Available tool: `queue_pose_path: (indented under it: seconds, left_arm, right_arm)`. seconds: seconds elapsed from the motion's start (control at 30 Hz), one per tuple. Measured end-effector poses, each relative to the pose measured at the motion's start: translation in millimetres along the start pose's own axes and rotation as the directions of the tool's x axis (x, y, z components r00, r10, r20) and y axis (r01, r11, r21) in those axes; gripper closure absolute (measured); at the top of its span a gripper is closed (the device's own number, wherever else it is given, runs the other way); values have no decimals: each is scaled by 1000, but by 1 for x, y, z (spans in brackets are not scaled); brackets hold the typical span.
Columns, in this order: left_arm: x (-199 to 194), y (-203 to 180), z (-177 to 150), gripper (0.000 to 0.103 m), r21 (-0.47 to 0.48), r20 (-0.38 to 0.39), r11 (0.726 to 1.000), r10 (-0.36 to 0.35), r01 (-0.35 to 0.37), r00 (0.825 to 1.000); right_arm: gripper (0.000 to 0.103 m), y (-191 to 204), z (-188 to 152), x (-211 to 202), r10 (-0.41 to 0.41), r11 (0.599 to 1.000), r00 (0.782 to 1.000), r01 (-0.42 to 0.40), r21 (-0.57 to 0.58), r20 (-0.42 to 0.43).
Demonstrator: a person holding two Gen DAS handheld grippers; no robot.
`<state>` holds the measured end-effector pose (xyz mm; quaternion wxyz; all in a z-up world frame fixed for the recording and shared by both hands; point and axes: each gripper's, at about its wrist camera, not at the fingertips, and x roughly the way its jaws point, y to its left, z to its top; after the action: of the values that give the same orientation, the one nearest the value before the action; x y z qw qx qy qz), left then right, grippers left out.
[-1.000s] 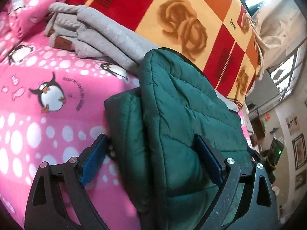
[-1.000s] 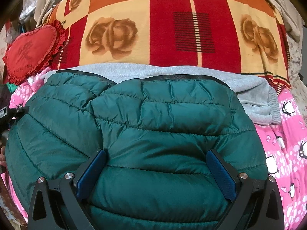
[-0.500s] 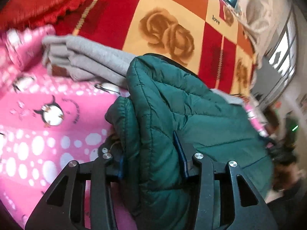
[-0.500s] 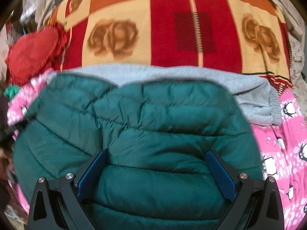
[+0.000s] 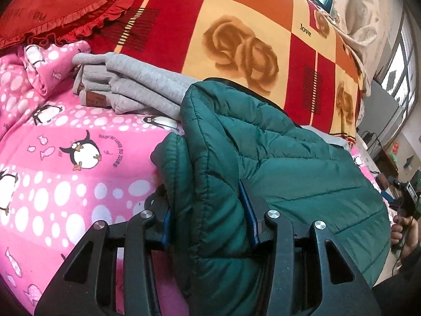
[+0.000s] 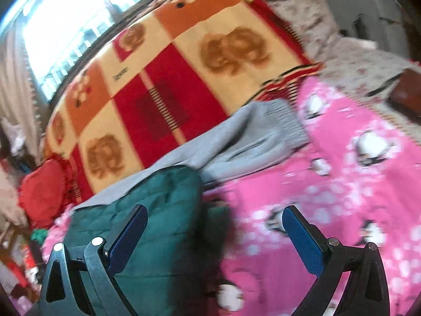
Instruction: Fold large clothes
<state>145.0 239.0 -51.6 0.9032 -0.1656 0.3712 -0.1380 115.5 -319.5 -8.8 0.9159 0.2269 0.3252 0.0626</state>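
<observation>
Left tool (image 5: 208,223) is clamped on a thick bunched edge of the green puffer jacket (image 5: 276,163), pads pressing in from both sides at lower centre of the left wrist view. Right tool (image 6: 214,234) has its jaws spread wide with nothing between the pads; its view is smeared, so I'd only guess it is swinging off toward the jacket's side.

Jacket sits folded on the pink penguin bedspread (image 5: 65,163), filling centre and right of the left view and lower left of the right view. It partly overlaps the folded grey sweatshirt (image 5: 136,84), with the red-and-orange rose blanket (image 5: 236,39) behind both.

How to do the step well, as I judge it:
- Keep the left grip on all stacked layers; puffer fabric is slippery and springs back.
- Move the bundle low over the bed, not lifted high, so the fold stays shut.
- Bring the right tool to the opposite edge before any release.
- Press air out after it lands.
- Don't drag the sweatshirt along.
</observation>
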Motion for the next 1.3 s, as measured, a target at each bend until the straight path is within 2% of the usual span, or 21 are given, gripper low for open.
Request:
queue_pose_path:
  seconds: [0.07, 0.1, 0.17, 0.2, 0.23, 0.3, 0.4, 0.67, 0.7, 0.73, 0.87, 0.97, 1.07, 1.13, 1.23, 1.3]
  left_arm:
    - [0, 0, 0, 60, -1, 0, 1000, -1, 1, 1000]
    - [0, 0, 0, 60, -1, 0, 1000, -1, 1, 1000]
    - [0, 0, 0, 60, 0, 0, 1000, 0, 0, 1000]
    - [0, 0, 0, 60, 1, 0, 1000, 1, -1, 1000]
    - [0, 0, 0, 60, 0, 0, 1000, -1, 1, 1000]
    - [0, 1, 0, 59, -2, -1, 1000, -2, 2, 1000]
    - [1, 2, 0, 59, -5, -2, 1000, -3, 3, 1000]
    - [2, 4, -1, 56, -24, -6, 1000, -5, 5, 1000]
    - [2, 4, -1, 56, -26, -5, 1000, -6, 6, 1000]
    - [2, 5, -1, 56, -29, -6, 1000, -8, 8, 1000]
    - [2, 7, -1, 56, -36, -6, 999, -15, 15, 1000]
    - [2, 7, -2, 55, -38, -6, 999, -15, 15, 1000]
    - [2, 8, -2, 53, -44, -7, 999, -15, 15, 1000]
    - [1, 8, -2, 53, -46, -8, 999, -14, 13, 1000]
    - [2, 10, -2, 51, -49, -11, 999, -17, 16, 1000]
    - [3, 12, -1, 50, -58, -16, 998, -24, 23, 1000]
  right_arm:
    - [1, 13, -3, 18, 60, 997, 997, -62, -47, -57]
    - [1, 20, -6, 27, 54, 994, 995, -61, -90, -82]
    - [1, 28, -12, 46, -36, 979, 993, 12, -204, -116]
    - [1, 25, -16, 54, -68, 974, 988, 36, -224, -136]
    - [1, 18, -19, 62, -60, 978, 985, 25, -206, -164]
    - [1, -2, -24, 74, 14, 994, 977, -38, -107, -215]
    - [0, -20, -27, 84, 93, 994, 969, -102, -26, -228]
    - [1, -25, -24, 94, 237, 971, 944, -237, 31, -231]
    - [3, -22, -24, 93, 258, 965, 938, -260, 21, -233]
    - [15, -19, -25, 93, 289, 955, 928, -295, 8, -235]
    - [28, -15, -26, 86, 315, 945, 924, -326, -16, -215]
    - [29, -14, -28, 88, 315, 946, 921, -325, -4, -228]
    - [29, -20, -30, 98, 311, 950, 909, -308, 56, -279]
    - [29, -18, -30, 97, 316, 948, 909, -314, 49, -274]
    - [41, -16, -30, 87, 358, 932, 904, -363, 22, -232]
    - [43, -12, -31, 85, 339, 936, 913, -351, -14, -227]
